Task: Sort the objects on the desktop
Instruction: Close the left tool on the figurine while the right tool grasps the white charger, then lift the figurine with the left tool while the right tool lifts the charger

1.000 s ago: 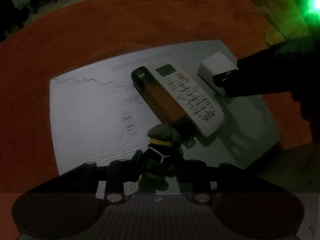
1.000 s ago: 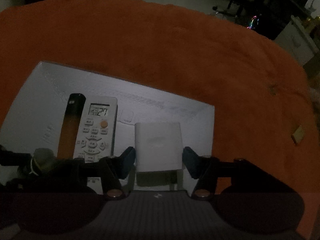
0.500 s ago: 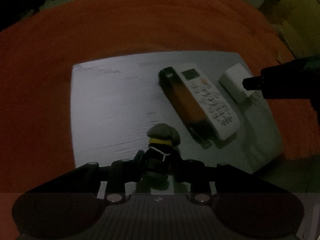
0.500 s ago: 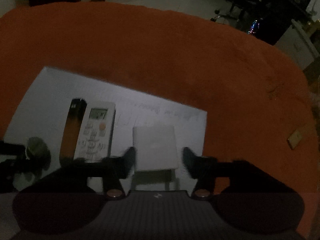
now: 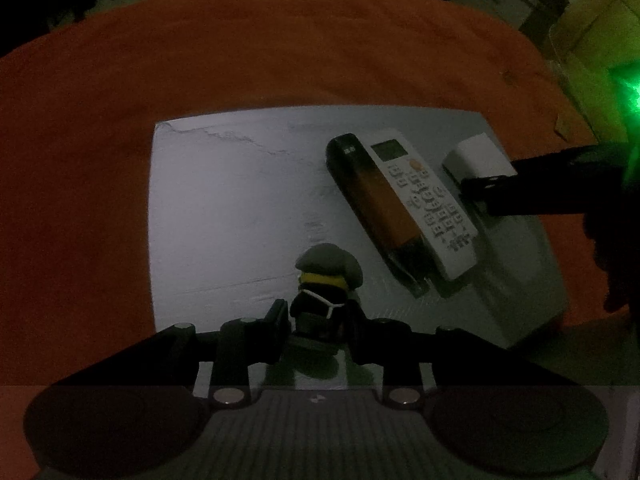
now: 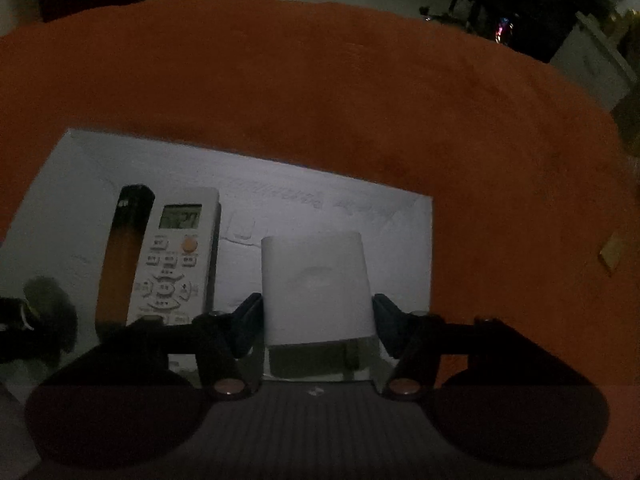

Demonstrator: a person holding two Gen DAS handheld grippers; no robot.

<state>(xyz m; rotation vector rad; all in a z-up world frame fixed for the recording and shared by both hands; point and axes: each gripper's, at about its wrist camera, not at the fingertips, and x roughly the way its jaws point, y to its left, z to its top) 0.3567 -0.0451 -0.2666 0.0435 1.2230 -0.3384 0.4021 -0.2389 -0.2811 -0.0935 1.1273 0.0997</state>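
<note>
Your left gripper (image 5: 320, 322) is closed on the small figurine (image 5: 326, 292), a dark toy with a grey cap and a yellow band, its pads pressed against the body on both sides; the figurine stands upright at the near edge of the white board (image 5: 224, 216). Your right gripper (image 6: 318, 320) straddles the white box (image 6: 316, 284), and its jaws have just been closing in on it: both blue pads now sit right against the box's sides, though in this dim light you cannot tell whether they press or merely touch. The box rests on the board's right part, near its far right corner in the left view. Between figurine and box lie the white remote (image 5: 424, 204), display lit, and a dark orange-banded bar (image 5: 372, 200) lying flush against its left side. The board lies on an orange cloth (image 5: 280, 48) that covers the table. From the left camera your right gripper shows as a dark shape reaching in at the box.
</note>
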